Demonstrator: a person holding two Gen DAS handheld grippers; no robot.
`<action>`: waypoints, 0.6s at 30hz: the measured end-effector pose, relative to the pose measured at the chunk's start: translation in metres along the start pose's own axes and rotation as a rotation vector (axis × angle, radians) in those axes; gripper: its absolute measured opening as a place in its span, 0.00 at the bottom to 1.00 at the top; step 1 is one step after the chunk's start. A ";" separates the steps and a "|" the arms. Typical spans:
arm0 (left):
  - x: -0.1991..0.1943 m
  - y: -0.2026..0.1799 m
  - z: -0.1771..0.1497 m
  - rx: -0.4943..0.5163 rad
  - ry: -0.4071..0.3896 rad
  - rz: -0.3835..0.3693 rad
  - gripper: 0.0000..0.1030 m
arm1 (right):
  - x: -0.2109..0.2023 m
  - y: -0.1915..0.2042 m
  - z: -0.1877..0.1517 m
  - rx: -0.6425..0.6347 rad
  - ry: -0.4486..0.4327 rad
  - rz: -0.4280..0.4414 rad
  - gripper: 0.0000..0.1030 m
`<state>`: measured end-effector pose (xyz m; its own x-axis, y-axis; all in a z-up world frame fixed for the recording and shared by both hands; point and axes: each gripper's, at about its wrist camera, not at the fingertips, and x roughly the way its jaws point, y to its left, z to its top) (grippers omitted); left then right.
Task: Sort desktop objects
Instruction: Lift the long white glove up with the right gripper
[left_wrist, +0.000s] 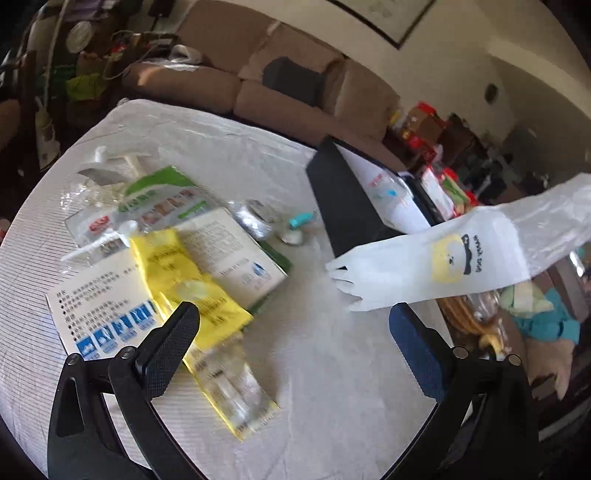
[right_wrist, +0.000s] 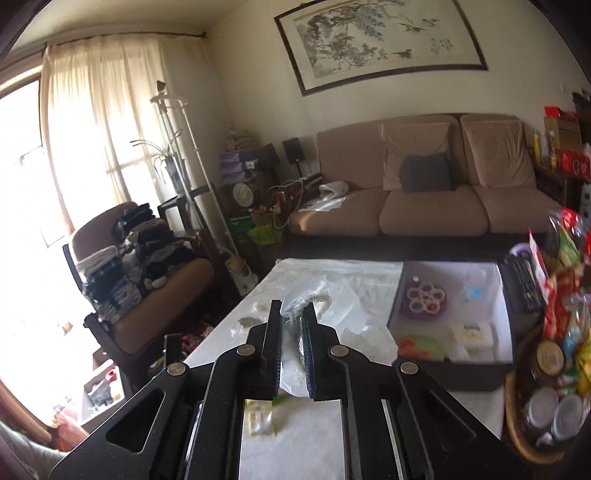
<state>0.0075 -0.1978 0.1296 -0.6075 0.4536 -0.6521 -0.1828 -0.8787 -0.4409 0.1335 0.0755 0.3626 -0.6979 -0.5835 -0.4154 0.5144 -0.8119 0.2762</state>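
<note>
My right gripper (right_wrist: 291, 310) is shut on a bunched white plastic bag (right_wrist: 293, 301), held above the white-clothed table (right_wrist: 314, 443). In the left wrist view the same bag (left_wrist: 443, 266), printed with a yellow cartoon, hangs in the air from the right, over the table edge. My left gripper (left_wrist: 291, 325) stands open above the table (left_wrist: 332, 369) with nothing between its fingers. Under and ahead of its left finger lie a yellow packet (left_wrist: 188, 288), a leaflet with blue icons (left_wrist: 99, 306), a white printed box (left_wrist: 229, 251) and a green-and-white packet (left_wrist: 159, 199).
A black box (left_wrist: 347, 199) with a white inside (right_wrist: 443, 373) stands at the table's right, holding a purple item with white rings (right_wrist: 426, 299) and a white block (right_wrist: 472, 334). A wicker basket (right_wrist: 517, 424) of jars and snacks sits right of it. A brown sofa (right_wrist: 424, 214) lies beyond.
</note>
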 end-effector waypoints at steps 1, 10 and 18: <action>0.000 -0.019 -0.007 0.045 0.021 -0.005 1.00 | -0.014 -0.006 -0.004 0.008 0.003 -0.009 0.09; -0.019 -0.148 -0.066 0.183 0.140 -0.152 1.00 | -0.091 -0.022 0.003 0.028 -0.056 0.034 0.09; -0.073 -0.173 -0.071 0.194 0.080 -0.146 1.00 | -0.110 0.024 0.050 -0.058 -0.076 0.246 0.09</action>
<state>0.1386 -0.0684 0.2101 -0.5022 0.5811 -0.6404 -0.4133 -0.8118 -0.4125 0.1978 0.1189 0.4579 -0.5823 -0.7650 -0.2753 0.6995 -0.6439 0.3099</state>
